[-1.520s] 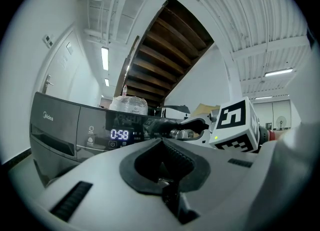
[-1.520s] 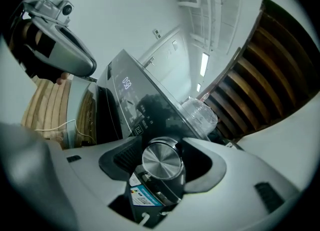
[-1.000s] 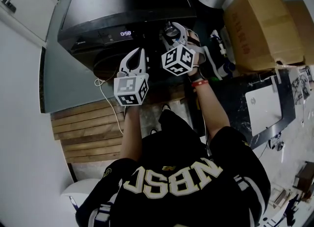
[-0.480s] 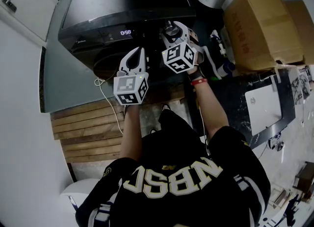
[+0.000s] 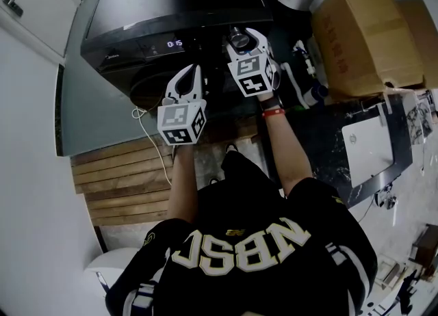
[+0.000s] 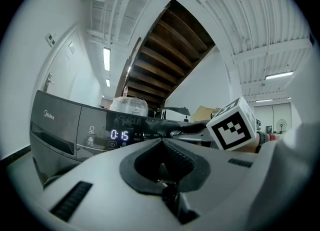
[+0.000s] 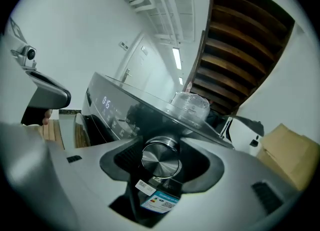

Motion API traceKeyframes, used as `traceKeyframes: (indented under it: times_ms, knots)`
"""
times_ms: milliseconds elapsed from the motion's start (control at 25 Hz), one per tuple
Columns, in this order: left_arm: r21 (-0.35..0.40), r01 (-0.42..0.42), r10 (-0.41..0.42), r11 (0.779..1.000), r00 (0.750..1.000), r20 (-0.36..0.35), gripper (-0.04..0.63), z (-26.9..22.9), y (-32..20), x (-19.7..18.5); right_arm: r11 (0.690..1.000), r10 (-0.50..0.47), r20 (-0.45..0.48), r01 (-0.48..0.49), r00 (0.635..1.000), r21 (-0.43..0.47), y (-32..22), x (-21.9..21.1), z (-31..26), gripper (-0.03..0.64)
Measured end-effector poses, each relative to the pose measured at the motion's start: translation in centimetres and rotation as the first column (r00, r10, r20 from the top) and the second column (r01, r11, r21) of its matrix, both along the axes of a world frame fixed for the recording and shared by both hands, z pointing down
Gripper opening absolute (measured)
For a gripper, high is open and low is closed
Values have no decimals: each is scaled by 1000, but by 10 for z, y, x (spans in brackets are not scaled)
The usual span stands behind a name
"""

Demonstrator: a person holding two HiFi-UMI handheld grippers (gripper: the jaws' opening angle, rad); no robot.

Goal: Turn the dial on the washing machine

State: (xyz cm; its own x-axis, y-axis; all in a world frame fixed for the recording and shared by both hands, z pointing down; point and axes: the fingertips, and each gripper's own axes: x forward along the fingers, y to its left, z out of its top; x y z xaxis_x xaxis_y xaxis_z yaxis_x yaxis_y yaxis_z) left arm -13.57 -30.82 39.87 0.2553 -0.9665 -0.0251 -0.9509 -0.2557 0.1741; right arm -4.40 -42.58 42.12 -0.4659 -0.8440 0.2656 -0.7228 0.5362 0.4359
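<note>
Left gripper (image 5: pixel 188 76) is idling at 6 o'clock of the display (image 5: pixel 174 44), jaws pressed together on nothing. The display is now reading 0:15, down from 0:58, so the washing machine (image 5: pixel 171 7) is apparently registering the turn. At the display's 3 o'clock, right gripper (image 5: pixel 241 40) is clamping the dial (image 7: pixel 161 159), its cube rotated since.

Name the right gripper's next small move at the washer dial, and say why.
Probably a small wrist twist, turning the dial one notch: the right gripper is clamped on it, centred between the jaws, and the display reads 0:15, so the machine looks powered.
</note>
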Motion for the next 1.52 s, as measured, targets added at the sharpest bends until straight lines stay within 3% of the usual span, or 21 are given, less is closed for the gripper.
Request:
traceKeyframes:
  times_ms: [520, 920, 1120, 1320, 1400, 1520]
  knots:
    - [3, -13, 13, 1000, 1000, 4, 13, -2, -2, 4, 1000, 11, 32, -10, 999, -13, 0, 1, 0, 239]
    - [-3, -24, 24, 1000, 999, 22, 14, 0, 0, 5, 998, 33, 132, -27, 991, -50, -1, 2, -2, 241]
    - [3, -27, 27, 1000, 999, 28, 14, -1, 0, 6, 993, 86, 256, -63, 963, -95, -6, 9, -1, 241]
    - [6, -22, 21, 1000, 999, 27, 14, -2, 1, 3, 979, 143, 444, -60, 885, -195, -9, 17, 1, 240]
    - [5, -23, 23, 1000, 999, 30, 14, -2, 0, 3, 977, 149, 466, -56, 872, -207, -10, 18, 1, 241]
    - [11, -22, 22, 1000, 999, 33, 14, -6, 0, 3, 979, 145, 448, -62, 882, -195, -9, 18, 1, 241]
